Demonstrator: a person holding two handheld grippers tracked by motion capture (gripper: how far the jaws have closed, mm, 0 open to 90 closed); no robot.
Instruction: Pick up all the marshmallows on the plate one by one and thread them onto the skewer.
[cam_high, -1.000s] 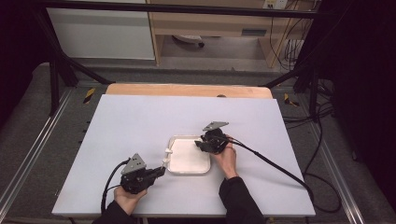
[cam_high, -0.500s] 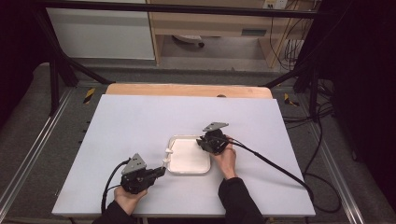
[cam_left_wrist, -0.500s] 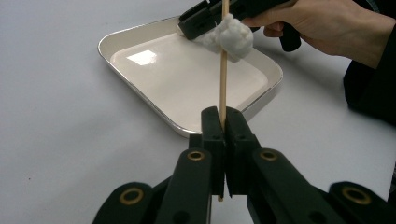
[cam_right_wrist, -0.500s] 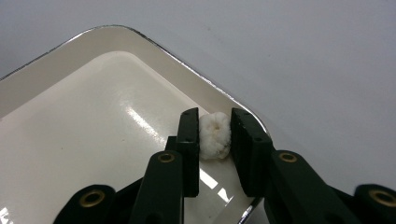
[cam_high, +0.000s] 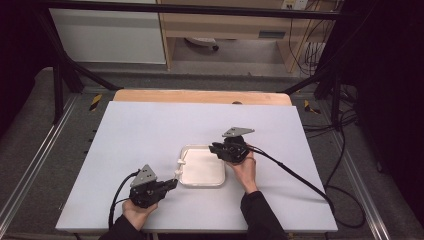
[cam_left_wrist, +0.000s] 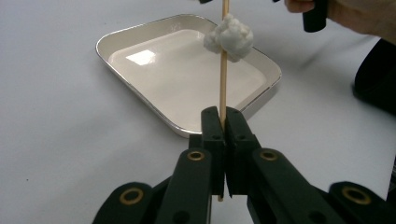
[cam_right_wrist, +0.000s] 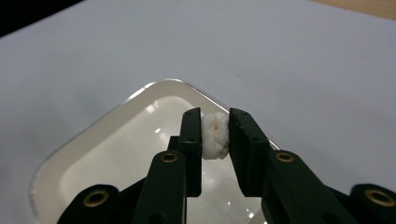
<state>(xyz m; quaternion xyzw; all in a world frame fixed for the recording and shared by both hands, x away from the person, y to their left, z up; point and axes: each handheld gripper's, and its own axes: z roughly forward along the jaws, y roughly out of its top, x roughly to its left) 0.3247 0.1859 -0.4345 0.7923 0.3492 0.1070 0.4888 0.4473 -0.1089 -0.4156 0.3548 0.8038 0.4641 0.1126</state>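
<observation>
A white rectangular tray (cam_high: 205, 170) lies on the table between my hands. My left gripper (cam_left_wrist: 223, 116) is shut on a thin wooden skewer (cam_left_wrist: 223, 88) that stands upright in front of the tray (cam_left_wrist: 173, 79). A white puffy lump (cam_left_wrist: 229, 37) is threaded high on the skewer. In the high view my left gripper (cam_high: 172, 183) sits at the tray's near left corner. My right gripper (cam_right_wrist: 215, 114) is shut on a second white puffy lump (cam_right_wrist: 215, 135) and holds it over the tray (cam_right_wrist: 116, 154). From above, my right gripper (cam_high: 214, 148) is at the tray's far right corner.
The white tabletop (cam_high: 150, 130) stretches wide to the left and behind the tray. A wooden strip (cam_high: 200, 96) runs along the far edge. A black cable (cam_high: 295, 175) trails right from the right gripper. The right hand (cam_left_wrist: 355, 14) shows beyond the skewer.
</observation>
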